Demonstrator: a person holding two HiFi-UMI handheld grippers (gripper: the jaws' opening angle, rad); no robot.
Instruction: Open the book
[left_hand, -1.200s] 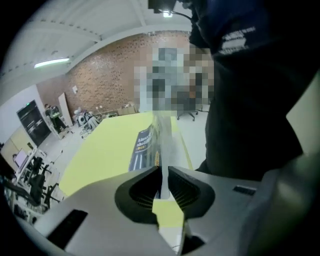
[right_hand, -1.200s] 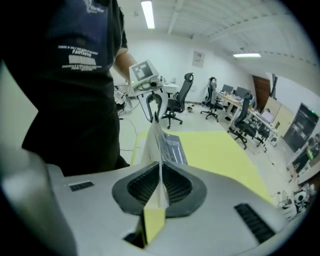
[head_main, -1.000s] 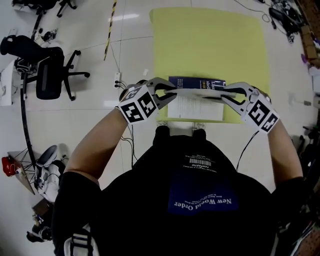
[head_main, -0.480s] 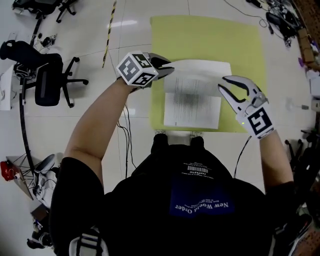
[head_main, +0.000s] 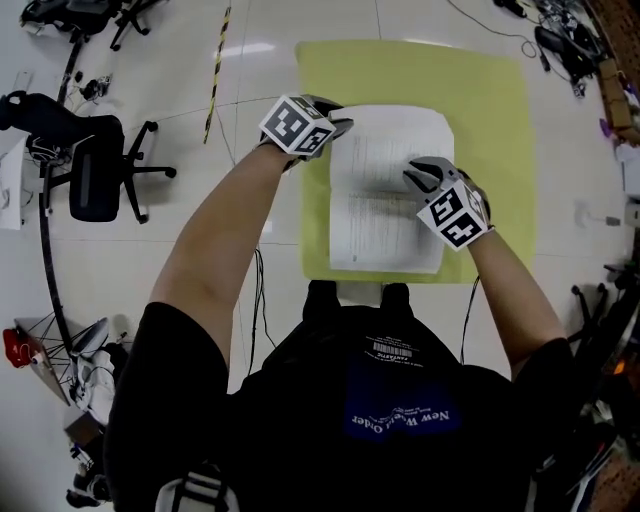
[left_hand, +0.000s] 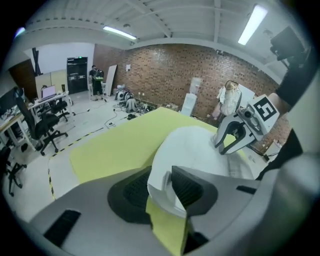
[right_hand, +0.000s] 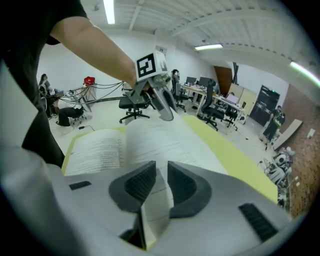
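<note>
The book lies open on the yellow mat, its printed pages facing up. My left gripper is at the book's far left corner. In the left gripper view its jaws are opening, with a white sheaf of pages still touching both pads. My right gripper rests over the middle of the right side of the page. In the right gripper view it is shut on a thin sheaf of pages that rises between the pads. The open spread curves away toward the left gripper.
The mat lies on a pale tiled floor. A black office chair stands to the left and a yellow-black tape line runs beside the mat. Cables and gear lie at the far right. My own body fills the bottom of the head view.
The book was shut, with both grippers at its near edge. The pages have swung over and it now lies open. The left gripper moved to the far left corner, the right onto the page.
</note>
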